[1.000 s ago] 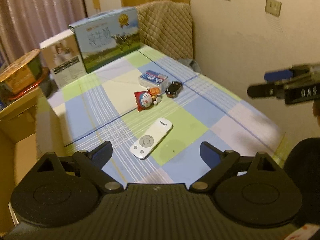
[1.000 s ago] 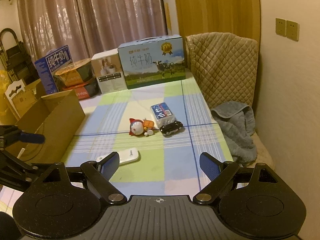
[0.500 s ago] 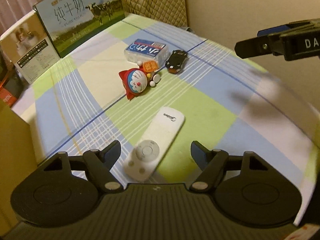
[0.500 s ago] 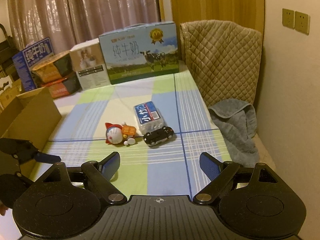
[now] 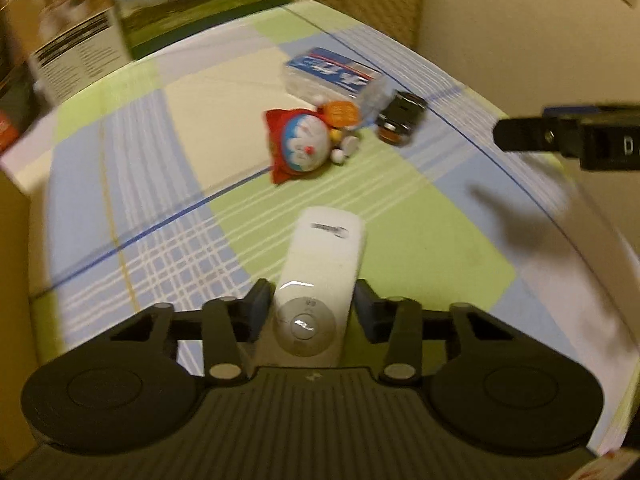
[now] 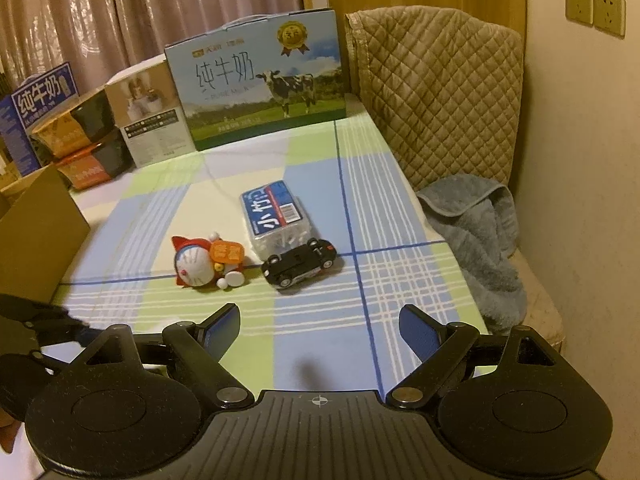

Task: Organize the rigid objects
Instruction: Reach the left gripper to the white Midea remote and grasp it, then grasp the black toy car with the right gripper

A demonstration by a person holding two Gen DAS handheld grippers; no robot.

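Note:
My left gripper (image 5: 312, 308) is closed on the sides of a white remote control (image 5: 320, 280) that lies on the checked tablecloth. Beyond it lie a Doraemon toy (image 5: 304, 144), a blue-labelled plastic pack (image 5: 332, 76) and a black toy car (image 5: 400, 122). My right gripper (image 6: 318, 330) is open and empty, above the table just in front of the toy car (image 6: 300, 264), the Doraemon toy (image 6: 204, 260) and the pack (image 6: 276, 212). The right gripper also shows at the right edge of the left wrist view (image 5: 560, 136).
An open cardboard box (image 6: 36, 232) stands at the table's left edge. A milk carton box (image 6: 256, 80), a white box (image 6: 148, 116) and stacked bowls (image 6: 76, 140) line the back. A quilted chair back (image 6: 436, 92) and a grey towel (image 6: 480, 232) are on the right.
My left gripper moved forward over the remote and closed on its sides. My right gripper moved forward, closer to the toy car and the Doraemon toy.

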